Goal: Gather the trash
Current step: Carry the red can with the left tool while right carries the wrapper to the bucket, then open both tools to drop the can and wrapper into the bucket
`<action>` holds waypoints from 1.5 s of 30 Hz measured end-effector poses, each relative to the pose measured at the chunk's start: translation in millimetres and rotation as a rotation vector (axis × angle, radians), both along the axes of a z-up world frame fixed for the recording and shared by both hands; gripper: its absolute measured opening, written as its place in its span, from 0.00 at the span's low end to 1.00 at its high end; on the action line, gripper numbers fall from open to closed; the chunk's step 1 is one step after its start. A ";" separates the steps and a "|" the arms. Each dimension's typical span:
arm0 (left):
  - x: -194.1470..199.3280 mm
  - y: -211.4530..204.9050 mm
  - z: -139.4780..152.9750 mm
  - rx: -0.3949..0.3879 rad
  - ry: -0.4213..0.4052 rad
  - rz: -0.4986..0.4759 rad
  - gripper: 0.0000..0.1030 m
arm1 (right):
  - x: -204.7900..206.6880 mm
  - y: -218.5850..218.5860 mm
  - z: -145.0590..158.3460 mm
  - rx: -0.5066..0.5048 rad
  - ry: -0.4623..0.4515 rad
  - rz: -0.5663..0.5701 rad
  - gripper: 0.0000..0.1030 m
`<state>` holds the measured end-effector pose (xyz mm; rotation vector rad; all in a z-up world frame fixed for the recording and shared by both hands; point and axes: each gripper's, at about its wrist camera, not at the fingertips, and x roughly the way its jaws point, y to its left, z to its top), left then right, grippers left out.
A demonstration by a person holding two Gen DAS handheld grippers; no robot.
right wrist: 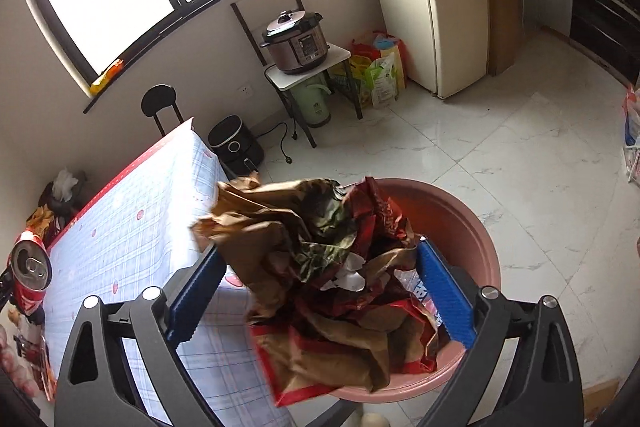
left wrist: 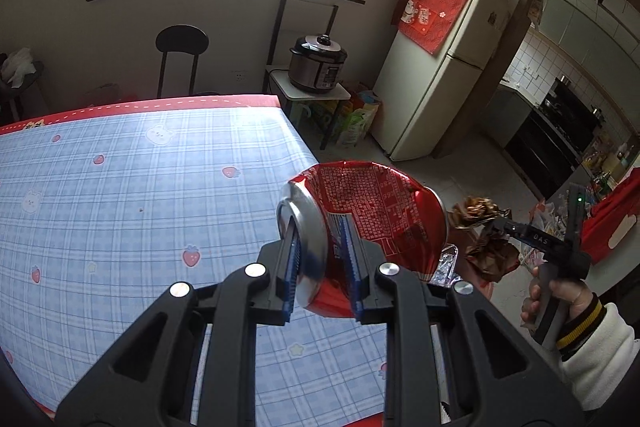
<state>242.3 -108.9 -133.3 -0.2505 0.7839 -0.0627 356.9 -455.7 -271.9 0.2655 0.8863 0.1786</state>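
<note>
My left gripper [left wrist: 320,247] is shut on a dented red soda can [left wrist: 372,211] and holds it in the air past the right edge of the table [left wrist: 140,187]. The can also shows at the far left of the right wrist view [right wrist: 30,275]. My right gripper [right wrist: 320,287] is open wide, with crumpled brown and red wrapper paper [right wrist: 312,267] lying between its blue pads [right wrist: 444,303] above a pink bin [right wrist: 452,223]. I cannot tell if the pads touch the paper. The right gripper also shows in the left wrist view [left wrist: 500,227] beside brown paper [left wrist: 480,227].
The table has a blue checked cloth with a red border. Behind it stand a black chair [left wrist: 182,55], a pressure cooker [left wrist: 318,63] on a small stand, a fridge [left wrist: 436,75] and an air fryer [right wrist: 236,143] on the white tiled floor [right wrist: 500,147].
</note>
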 end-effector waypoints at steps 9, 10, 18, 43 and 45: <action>18.0 -51.5 -3.1 0.007 0.006 -0.088 0.23 | -17.9 -21.5 25.8 -0.066 -0.061 0.002 0.95; 20.5 -59.7 -4.2 0.008 0.007 -0.105 0.23 | -22.7 -24.3 28.5 -0.074 -0.068 0.001 0.95; 54.5 -145.4 -20.9 0.023 0.041 -0.267 0.23 | -57.6 -59.8 43.5 -0.078 -0.095 -0.020 0.95; -2.3 -135.5 76.3 0.155 -0.190 -0.285 0.94 | -111.5 -49.4 115.8 -0.155 -0.204 -0.013 0.95; -15.5 -117.5 89.4 0.169 -0.210 -0.255 0.94 | -117.8 -35.9 130.0 -0.154 -0.220 -0.017 0.95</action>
